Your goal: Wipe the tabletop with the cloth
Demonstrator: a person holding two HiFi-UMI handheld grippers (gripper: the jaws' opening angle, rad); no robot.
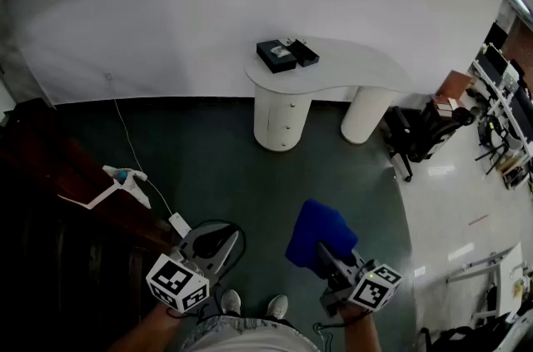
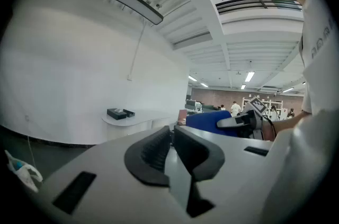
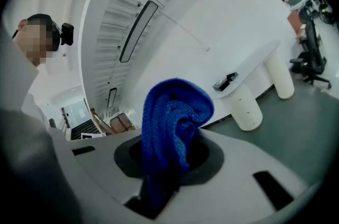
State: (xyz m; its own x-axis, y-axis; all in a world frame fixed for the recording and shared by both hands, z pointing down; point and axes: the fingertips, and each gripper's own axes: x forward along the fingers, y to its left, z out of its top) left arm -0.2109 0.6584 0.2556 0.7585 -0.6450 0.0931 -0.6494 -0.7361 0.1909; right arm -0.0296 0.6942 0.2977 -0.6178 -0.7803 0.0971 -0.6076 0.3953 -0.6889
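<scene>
The blue cloth (image 1: 317,229) hangs bunched from my right gripper (image 1: 323,253), which is shut on it low in the head view, over the dark floor. In the right gripper view the cloth (image 3: 175,125) fills the space between the jaws of that gripper (image 3: 172,151) and hides the fingertips. The white curved table (image 1: 350,69) stands some way ahead against the wall, with black boxes (image 1: 287,53) on its left end. My left gripper (image 1: 226,240) is shut with nothing in it; its jaws (image 2: 170,137) press together. The left gripper view also shows the cloth (image 2: 209,121) and the table (image 2: 139,118).
Dark wooden steps (image 1: 50,200) lie at the left, with a spray bottle (image 1: 127,176) on a ledge and a white cable (image 1: 133,146) running along the floor. A black office chair (image 1: 423,132) stands right of the table. A person's shoes (image 1: 250,305) show at the bottom.
</scene>
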